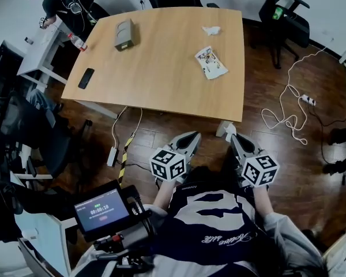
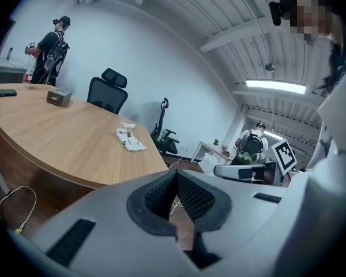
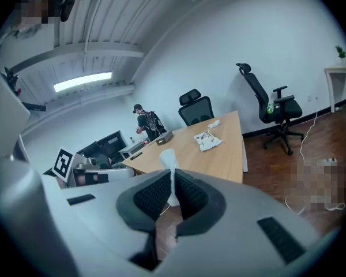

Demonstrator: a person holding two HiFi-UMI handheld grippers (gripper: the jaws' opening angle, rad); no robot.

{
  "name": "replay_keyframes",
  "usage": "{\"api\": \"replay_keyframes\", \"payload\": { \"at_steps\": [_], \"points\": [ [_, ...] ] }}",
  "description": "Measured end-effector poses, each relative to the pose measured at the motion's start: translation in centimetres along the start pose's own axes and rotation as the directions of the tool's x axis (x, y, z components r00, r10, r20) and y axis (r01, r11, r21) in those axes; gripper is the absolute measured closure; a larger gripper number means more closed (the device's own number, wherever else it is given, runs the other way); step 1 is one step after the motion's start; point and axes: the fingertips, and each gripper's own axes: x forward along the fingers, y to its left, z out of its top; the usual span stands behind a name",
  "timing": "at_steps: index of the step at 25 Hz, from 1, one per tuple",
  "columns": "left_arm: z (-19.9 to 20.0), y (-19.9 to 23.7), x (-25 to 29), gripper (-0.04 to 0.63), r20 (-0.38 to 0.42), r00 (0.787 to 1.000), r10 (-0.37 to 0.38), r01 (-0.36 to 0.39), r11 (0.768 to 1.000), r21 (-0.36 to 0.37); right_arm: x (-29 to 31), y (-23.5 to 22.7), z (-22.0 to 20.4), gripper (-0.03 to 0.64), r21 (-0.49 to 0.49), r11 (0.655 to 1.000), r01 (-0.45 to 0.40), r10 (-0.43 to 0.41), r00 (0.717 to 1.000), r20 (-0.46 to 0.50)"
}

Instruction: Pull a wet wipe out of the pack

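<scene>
- Wipe pack (image 1: 210, 62) lies flat on the far-right part of the wooden table (image 1: 161, 91). It is well apart from both grippers and nothing touches it.
- Right gripper (image 1: 233, 137): jaws pinched on a white wet wipe (image 3: 168, 161), which stands up as a narrow strip above the pads. The wipe hangs clear of the pack, so the pull looks complete.
- Left gripper (image 1: 190, 136): jaws pressed together, nothing between them. It is probably idle because the pack needs no steadying once the wipe is free.
- Both grippers sit close to the person's body, over the floor on the near side of the table, and point toward it.
- Crumpled white wipe (image 1: 211, 30) rests on the table beyond the pack. It may mark where pulled wipes get dropped, but that is judgement only.
- Grey box (image 1: 124, 34) and dark phone (image 1: 86, 78) lie on the table's left, away from the work.
</scene>
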Motion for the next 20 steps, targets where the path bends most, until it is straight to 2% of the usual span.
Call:
{"api": "replay_keyframes", "payload": {
  "at_steps": [7,14,20],
  "points": [
    [0.2,-2.4,1.2,0.592,-0.002,0.998,-0.064,0.064,0.998,0.004,-1.9,-0.3,1.0,0.6,-0.01,0.999,0.035,-0.035,0.999,0.012],
    [1.5,-3.1,1.8,0.592,0.035,0.999,-0.038,0.039,0.999,-0.018,-2.3,-0.4,2.2,0.598,-0.019,1.0,0.003,-0.003,1.0,-0.002],
    [1.8,-4.1,2.6,0.592,0.034,0.999,-0.035,0.036,0.999,-0.031,-2.5,-0.4,2.4,0.6,-0.03,0.999,-0.022,0.021,0.999,-0.031]
  ]
}}
